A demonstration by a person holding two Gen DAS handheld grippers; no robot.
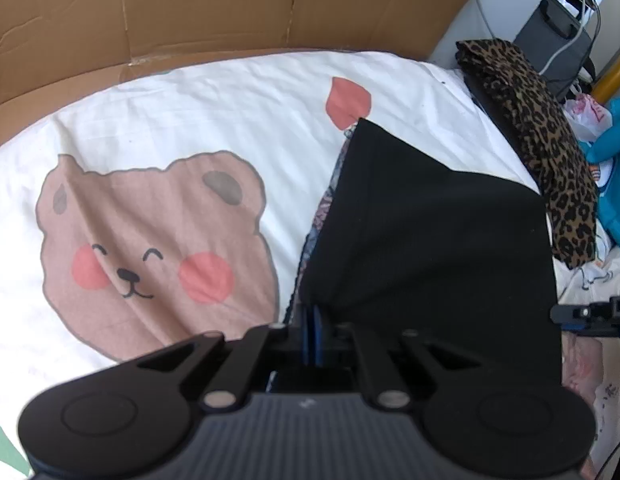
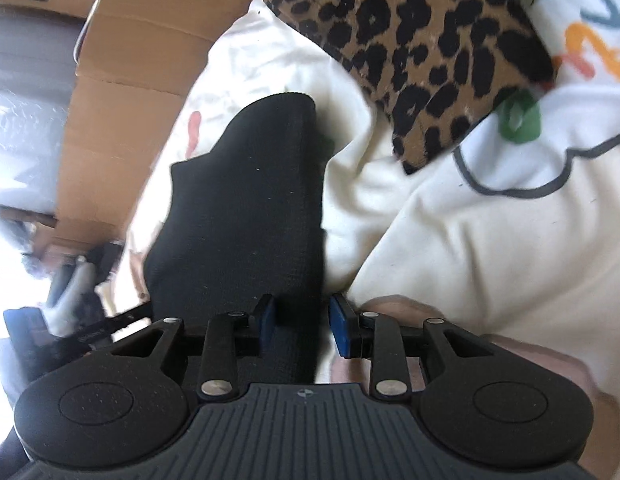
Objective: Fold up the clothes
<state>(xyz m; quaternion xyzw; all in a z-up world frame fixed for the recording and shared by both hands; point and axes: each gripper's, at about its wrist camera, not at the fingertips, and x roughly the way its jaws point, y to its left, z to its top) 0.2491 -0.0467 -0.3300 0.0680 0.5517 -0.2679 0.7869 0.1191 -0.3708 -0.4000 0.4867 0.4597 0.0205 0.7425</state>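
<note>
A black garment [image 1: 429, 240] lies on the white bear-print sheet [image 1: 190, 120], over a patterned cloth [image 1: 323, 212] whose edge shows along its left side. My left gripper [image 1: 313, 332] is shut on the black garment's near left corner, blue pads pressed together. In the right wrist view the black garment [image 2: 246, 200] runs as a narrow strip between the fingers of my right gripper [image 2: 304, 326]. Its blue pads [image 2: 341, 334] stand apart, with a small gap beside the cloth. Part of the right gripper [image 1: 589, 314] shows at the left view's right edge.
A folded leopard-print garment [image 1: 541, 140] lies along the bed's right side, just beyond the black one [image 2: 409, 40]. A cardboard sheet [image 1: 190, 8] stands behind the bed. Blue fabric [image 1: 613, 160] and a plastic bag [image 1: 589, 114] lie past the right edge. Bare sheet spreads to the left.
</note>
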